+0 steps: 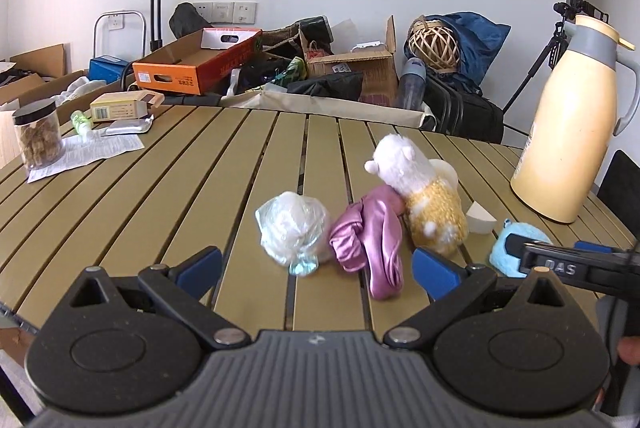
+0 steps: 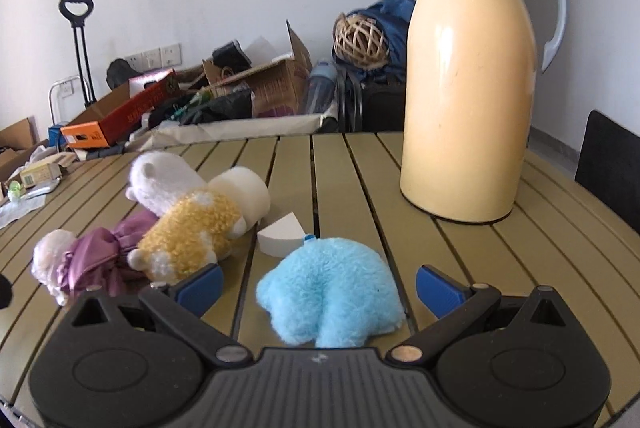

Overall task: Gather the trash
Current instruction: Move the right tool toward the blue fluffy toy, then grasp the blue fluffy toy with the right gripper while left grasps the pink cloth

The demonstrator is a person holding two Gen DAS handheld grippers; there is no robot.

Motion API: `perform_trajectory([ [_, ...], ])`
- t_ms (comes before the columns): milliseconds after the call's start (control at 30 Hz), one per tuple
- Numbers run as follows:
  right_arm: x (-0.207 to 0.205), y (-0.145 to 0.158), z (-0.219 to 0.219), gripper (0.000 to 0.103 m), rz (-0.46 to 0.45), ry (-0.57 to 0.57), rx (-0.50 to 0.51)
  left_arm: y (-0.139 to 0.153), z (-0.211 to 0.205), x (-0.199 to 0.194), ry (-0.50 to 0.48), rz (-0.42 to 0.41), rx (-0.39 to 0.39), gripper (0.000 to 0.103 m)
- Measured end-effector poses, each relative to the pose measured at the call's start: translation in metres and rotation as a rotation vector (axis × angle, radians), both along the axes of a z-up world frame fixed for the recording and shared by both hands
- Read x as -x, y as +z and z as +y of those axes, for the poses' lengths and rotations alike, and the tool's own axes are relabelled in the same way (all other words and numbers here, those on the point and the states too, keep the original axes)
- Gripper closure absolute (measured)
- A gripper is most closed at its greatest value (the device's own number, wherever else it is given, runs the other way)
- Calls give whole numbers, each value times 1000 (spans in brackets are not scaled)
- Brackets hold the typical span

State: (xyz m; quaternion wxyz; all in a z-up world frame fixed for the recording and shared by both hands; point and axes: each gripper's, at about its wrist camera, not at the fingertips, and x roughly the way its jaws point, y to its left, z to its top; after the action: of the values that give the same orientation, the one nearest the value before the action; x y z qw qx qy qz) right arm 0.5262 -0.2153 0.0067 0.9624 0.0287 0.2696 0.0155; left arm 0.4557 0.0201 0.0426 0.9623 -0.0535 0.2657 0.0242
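Observation:
On the slatted table lies a crumpled clear plastic wad [image 1: 292,232], and beside it a pink satin cloth [image 1: 372,240]. My left gripper [image 1: 318,268] is open, its blue pads either side of and just short of these two. A yellow and white plush [image 1: 424,196] lies behind the cloth. In the right wrist view my right gripper [image 2: 320,286] is open around a light blue fluffy toy [image 2: 332,292] that sits between its pads. A white wedge of foam [image 2: 282,234] lies just past the toy. The pink cloth [image 2: 96,260] and plush [image 2: 192,228] are to its left.
A tall cream thermos jug [image 2: 468,84] stands at the right of the table [image 2: 352,172]. At the far left are a jar [image 1: 38,132], a paper sheet [image 1: 92,150] and a small box [image 1: 120,106]. Cardboard boxes and bags [image 1: 280,68] crowd the floor behind. A black chair back [image 2: 608,164] is at the right.

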Motion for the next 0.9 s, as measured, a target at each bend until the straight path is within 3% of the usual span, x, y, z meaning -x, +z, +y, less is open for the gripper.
perform_trajectory([
  [333,-40,-25,5,4,105,-37,9,-8,6,-22,-9,29,19,0],
  [433,-44,-28,4,11,120,-43,-9,-10,4,-22,-14,33,15,0],
  [600,-44,-27,5,18,109,-34,1,-11,0,-20,-20,32,-3,0],
  [900,-38,-21,-4,20,73,-33,-45,-5,-14,-24,-38,9,-68,0],
])
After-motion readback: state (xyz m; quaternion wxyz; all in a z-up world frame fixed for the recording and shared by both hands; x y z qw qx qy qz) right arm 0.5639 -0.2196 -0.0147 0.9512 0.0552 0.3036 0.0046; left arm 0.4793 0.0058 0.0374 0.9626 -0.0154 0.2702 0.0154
